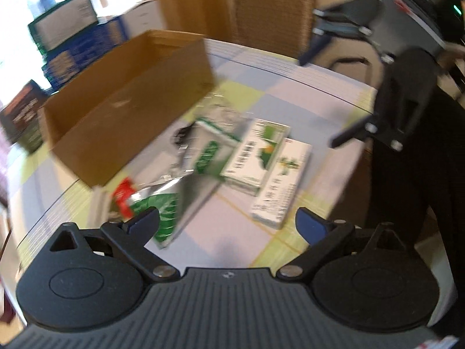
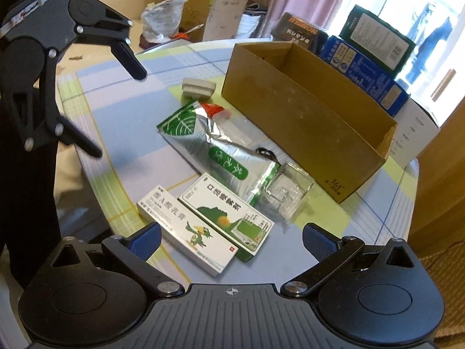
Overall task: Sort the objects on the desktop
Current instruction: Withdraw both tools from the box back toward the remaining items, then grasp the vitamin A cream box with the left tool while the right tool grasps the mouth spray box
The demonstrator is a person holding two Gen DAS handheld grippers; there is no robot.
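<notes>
Both tools are held with jaws spread wide and nothing between them: the right gripper hangs just above two flat medicine cartons, the left gripper above a foil pouch, its view smeared by motion blur. Directly ahead of the right gripper's fingers lies the parrot carton, white and glossy, touching the green-hill carton just beyond it. Further out is the crumpled silver-and-green foil pouch, with a clear plastic blister tray at its right-hand end and a small grey block past its far tip. Behind these, to the right, stands the open brown cardboard box, long, plain and matte, its inside only partly seen. All this rests on a round table covered in a smooth cloth of pale lilac, blue and yellow-green checks. Beyond the box, stacked printed boxes sit against a bright window with pinkish curtains; bags and card clutter fill the far side of the room.
</notes>
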